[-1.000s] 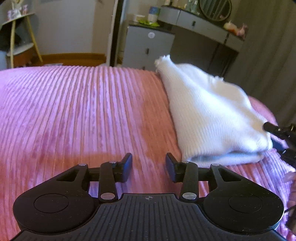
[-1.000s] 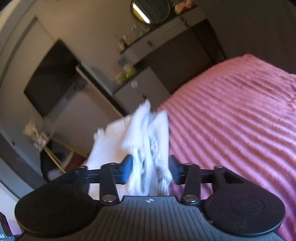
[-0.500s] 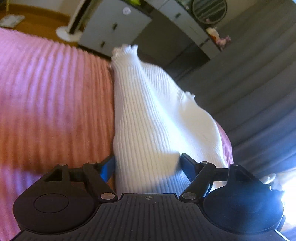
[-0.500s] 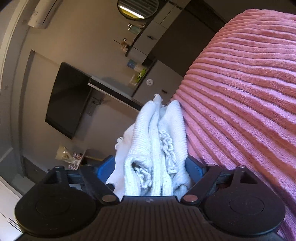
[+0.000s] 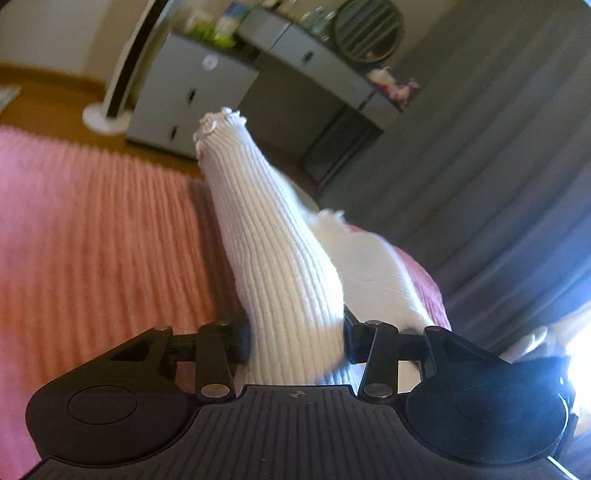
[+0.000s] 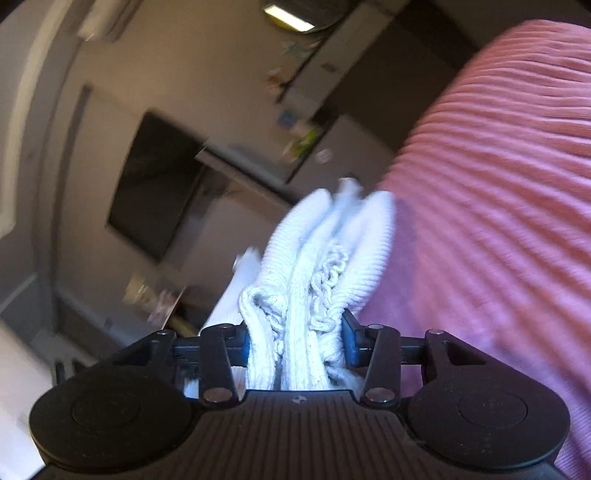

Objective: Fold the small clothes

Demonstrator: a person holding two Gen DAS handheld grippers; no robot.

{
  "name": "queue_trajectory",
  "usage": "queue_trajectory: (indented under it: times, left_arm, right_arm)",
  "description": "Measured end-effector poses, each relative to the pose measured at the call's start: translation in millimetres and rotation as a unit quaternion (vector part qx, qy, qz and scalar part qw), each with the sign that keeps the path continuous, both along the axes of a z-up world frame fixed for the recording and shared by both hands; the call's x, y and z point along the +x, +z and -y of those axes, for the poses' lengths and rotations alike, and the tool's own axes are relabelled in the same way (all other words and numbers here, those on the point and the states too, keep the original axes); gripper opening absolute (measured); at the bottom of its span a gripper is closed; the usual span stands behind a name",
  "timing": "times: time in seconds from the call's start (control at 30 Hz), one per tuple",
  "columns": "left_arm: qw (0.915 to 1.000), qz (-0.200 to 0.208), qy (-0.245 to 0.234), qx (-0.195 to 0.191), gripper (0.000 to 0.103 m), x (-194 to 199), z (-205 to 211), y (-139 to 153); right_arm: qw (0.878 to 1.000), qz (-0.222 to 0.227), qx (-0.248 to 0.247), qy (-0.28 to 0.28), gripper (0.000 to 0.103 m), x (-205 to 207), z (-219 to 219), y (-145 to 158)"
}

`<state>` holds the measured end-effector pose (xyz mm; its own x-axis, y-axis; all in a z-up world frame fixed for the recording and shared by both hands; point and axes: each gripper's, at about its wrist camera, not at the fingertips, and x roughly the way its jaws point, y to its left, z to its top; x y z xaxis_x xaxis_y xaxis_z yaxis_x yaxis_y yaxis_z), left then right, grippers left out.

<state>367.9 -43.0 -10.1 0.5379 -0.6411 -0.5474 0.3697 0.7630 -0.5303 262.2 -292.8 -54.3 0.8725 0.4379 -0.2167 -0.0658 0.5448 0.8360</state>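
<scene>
A white ribbed knit garment (image 5: 273, 251), folded into several layers, is held between both grippers above the pink ribbed bedspread (image 5: 92, 236). My left gripper (image 5: 295, 341) is shut on one folded end of it. My right gripper (image 6: 295, 345) is shut on the other end, where bunched layers and a crocheted trim (image 6: 325, 273) show between the fingers. The garment rises away from both cameras, its far frilled edge (image 5: 218, 122) lifted off the bed.
A grey cabinet (image 5: 192, 92) and a dressing table with a round mirror (image 5: 365, 29) stand beyond the bed. Dark grey curtains (image 5: 498, 147) hang at the right. A dark wall-mounted screen (image 6: 155, 184) shows in the right wrist view. The bedspread (image 6: 498, 203) stretches to the right.
My left gripper moved from the bare bedspread onto the garment's folded end and closed on it. My right gripper opened wider, then closed again on the bunched layers. The garment has lifted.
</scene>
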Motion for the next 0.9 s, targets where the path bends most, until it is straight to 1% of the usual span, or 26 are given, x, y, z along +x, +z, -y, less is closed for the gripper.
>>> queue_trajectory:
  times: [0.07, 0.13, 0.23, 0.27, 0.3, 0.33, 0.37, 0.4, 0.47, 0.5, 0.53, 0.6, 0.63, 0.7, 0.73, 0.77, 0.8, 0.83, 0.87, 0.9]
  left_arm:
    - [0.9996, 0.015, 0.006, 0.023, 0.047, -17, -16, 9]
    - [0.9989, 0.018, 0.017, 0.039, 0.047, -34, -36, 14]
    - [0.9977, 0.003, 0.040, 0.055, 0.048, -60, -63, 11]
    - [0.9973, -0.002, 0.045, 0.058, 0.049, -68, -71, 7]
    - [0.9964, -0.008, 0.054, 0.064, 0.052, -72, -77, 2]
    - [0.9945, -0.017, 0.069, 0.077, 0.055, -75, -81, -4]
    - [0.9913, -0.027, 0.090, 0.092, 0.061, -81, -85, -11]
    - [0.9898, -0.028, 0.104, 0.093, 0.064, -87, -89, -14]
    - [0.9895, -0.018, 0.122, 0.074, 0.067, -104, -98, -11]
    - [0.9894, -0.007, 0.129, 0.067, 0.072, -113, -101, -8]
    - [0.9883, 0.005, 0.137, 0.067, 0.074, -120, -105, -6]
    - [0.9846, 0.016, 0.155, 0.080, 0.076, -128, -105, -6]
    - [0.9837, 0.017, 0.159, 0.081, 0.076, -131, -105, -7]
    - [0.9842, 0.007, 0.165, 0.063, 0.076, -137, -109, -10]
    - [0.9837, 0.004, 0.171, 0.056, 0.076, -139, -109, -11]
    - [0.9838, 0.006, 0.170, 0.056, 0.076, -141, -111, -12]
    - [0.9834, 0.006, 0.170, 0.061, 0.079, -141, -110, -14]
    - [0.9820, 0.001, 0.175, 0.070, 0.082, -138, -110, -18]
    - [0.9814, -0.005, 0.179, 0.070, 0.084, -137, -110, -23]
    - [0.9815, -0.018, 0.179, 0.066, 0.085, -132, -113, -28]
  right_arm:
    - [0.999, 0.003, -0.007, 0.038, 0.043, 0, -12, 4]
    - [0.997, -0.004, -0.010, 0.075, 0.043, -1, -24, 6]
    - [0.992, -0.009, -0.026, 0.125, 0.043, -7, -43, 6]
    - [0.990, -0.013, -0.033, 0.139, 0.045, -9, -47, 5]
    - [0.988, -0.023, -0.046, 0.146, 0.047, -10, -52, 3]
    - [0.987, -0.042, -0.066, 0.143, 0.052, -11, -54, 1]
    - [0.985, -0.060, -0.084, 0.138, 0.055, -11, -55, 2]
    - [0.984, -0.070, -0.098, 0.130, 0.056, -12, -54, 5]
    - [0.988, -0.058, -0.098, 0.107, 0.057, -22, -48, 19]
    - [0.989, -0.046, -0.111, 0.090, 0.057, -27, -46, 29]
    - [0.987, -0.030, -0.142, 0.066, 0.057, -34, -48, 43]
    - [0.982, 0.006, -0.185, 0.041, 0.058, -46, -56, 61]
    - [0.980, 0.026, -0.195, 0.041, 0.058, -50, -63, 69]
    - [0.976, 0.054, -0.201, 0.068, 0.058, -51, -78, 76]
    - [0.971, 0.062, -0.214, 0.084, 0.057, -53, -88, 75]
    - [0.964, 0.057, -0.244, 0.092, 0.056, -55, -103, 72]
    - [0.953, 0.050, -0.281, 0.097, 0.055, -57, -116, 67]
    - [0.940, 0.043, -0.323, 0.102, 0.053, -56, -128, 59]
    - [0.923, 0.034, -0.368, 0.103, 0.050, -57, -138, 52]
    - [0.905, 0.032, -0.410, 0.105, 0.050, -57, -146, 46]
